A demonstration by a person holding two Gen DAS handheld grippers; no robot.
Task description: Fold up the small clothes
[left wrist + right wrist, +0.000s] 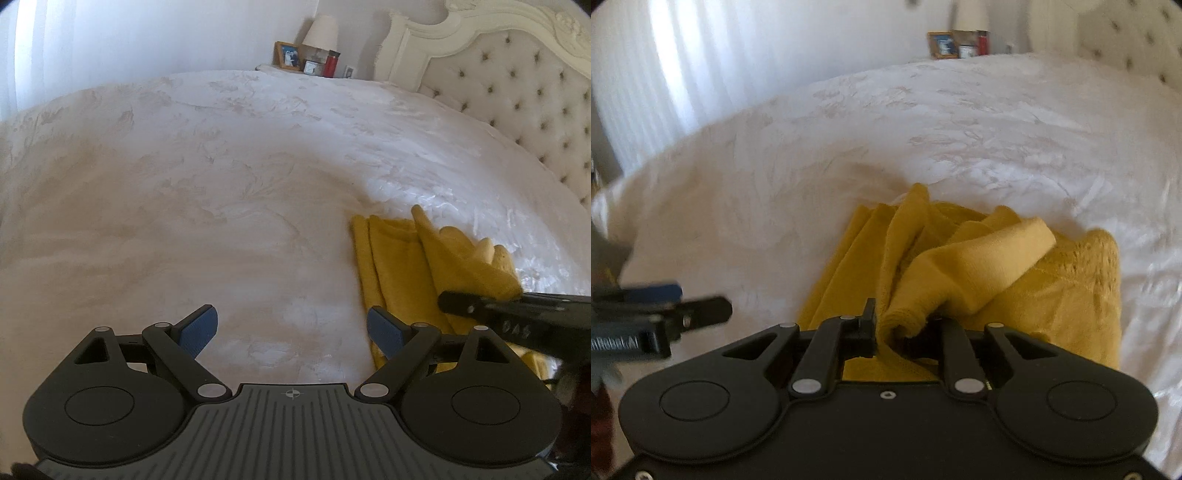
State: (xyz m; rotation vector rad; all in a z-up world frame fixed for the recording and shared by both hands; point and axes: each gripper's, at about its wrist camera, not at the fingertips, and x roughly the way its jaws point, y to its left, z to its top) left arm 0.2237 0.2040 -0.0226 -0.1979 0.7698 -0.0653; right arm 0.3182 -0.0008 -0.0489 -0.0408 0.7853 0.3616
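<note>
— Two tools were in our hands, and only one had cloth in it. How did the left tool (291, 328) stand?

— We held it with its jaws spread wide and nothing between them, only bare bedspread (221, 184) beneath. Its blue pads (197, 328) touched no cloth, though the right-hand pad sat just at the edge of the yellow garment (399, 258).

— And the right tool (899, 328)?

— We had its jaws drawn close together on a bunched fold of that yellow garment (960, 266). The fold rose out of the tool and rolled over to the right, while the rest of the cloth lay crumpled on the bed, in long pleats on its left side.

— Where did the garment lie against the bed as a whole?

— On the white bedspread (849, 147), on the near part of it, well apart from the tufted headboard (517, 92). Beyond the far edge of the bed we saw a nightstand with a lamp (321, 31), a framed picture (287, 55) and a red bottle (330, 63).

— Were the two tools close?

— Near each other, side by side; we could not tell whether they touched.
</note>
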